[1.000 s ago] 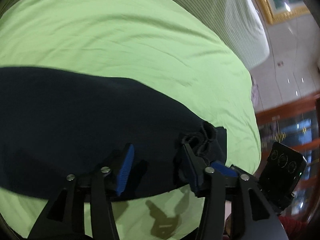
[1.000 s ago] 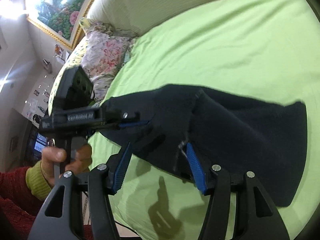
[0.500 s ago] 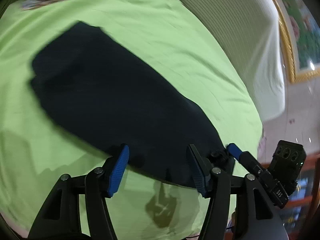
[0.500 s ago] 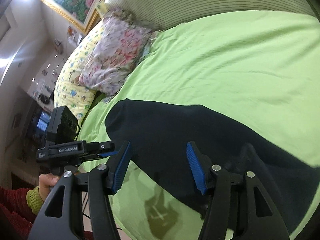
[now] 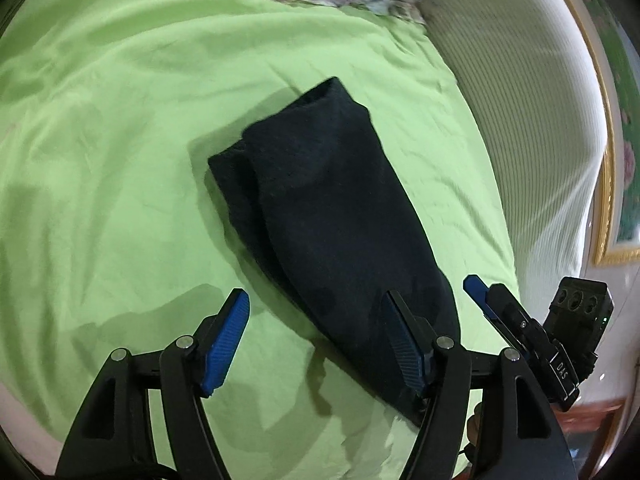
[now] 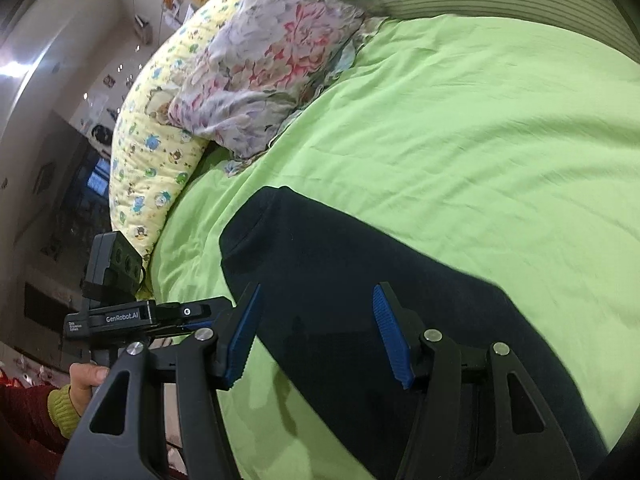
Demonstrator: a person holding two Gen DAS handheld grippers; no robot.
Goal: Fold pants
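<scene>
The dark navy pants [image 5: 320, 216] lie folded into a long, narrow bundle on the green bedsheet [image 5: 120, 128], with nothing else lying on the sheet beside them. In the left wrist view the bundle runs from near the middle of the sheet down toward the lower right, its near end lying under the right-hand finger of the left gripper [image 5: 316, 340]. That gripper is spread wide, its 2 blue pads apart and holding nothing, one pad over bare sheet.

The right gripper [image 6: 316, 332] is likewise spread and holds nothing, hovering over the near part of the pants [image 6: 360, 280], which stretch away to the lower right in its view.

Each view catches the other tool. In the right wrist view the left gripper's body [image 6: 120, 312] reads "GenRobot.AI", with smaller print below too small to read, and a hand [image 6: 86, 376] in a yellow-green cuff and red sleeve grips its handle. In the left wrist view the right gripper [image 5: 520, 328] shows the letters "DAS" on its side.

Only the right wrist view shows clearly the floral pillow [image 6: 272, 60] and the yellow cartoon-print pillow [image 6: 156, 128] at the sheet's edge. The striped cover [image 5: 520, 112] and a gold picture frame [image 5: 600, 184] stand out best in the left wrist view.
</scene>
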